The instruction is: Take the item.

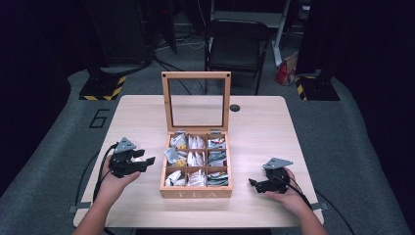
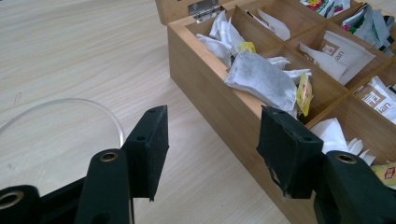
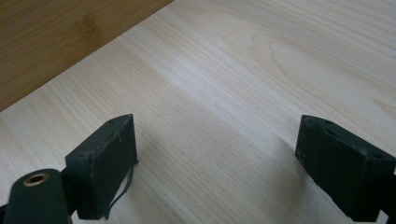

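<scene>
tea bag draped over the tea box edge, not yet picked, left claw apart and empty beside it, right claw apart over bare counter.

Both grippers, the left gripper and the right gripper, are matte black with brass-ringed screw holes, grey three-cornered top plates and trailing black cables.
</scene>
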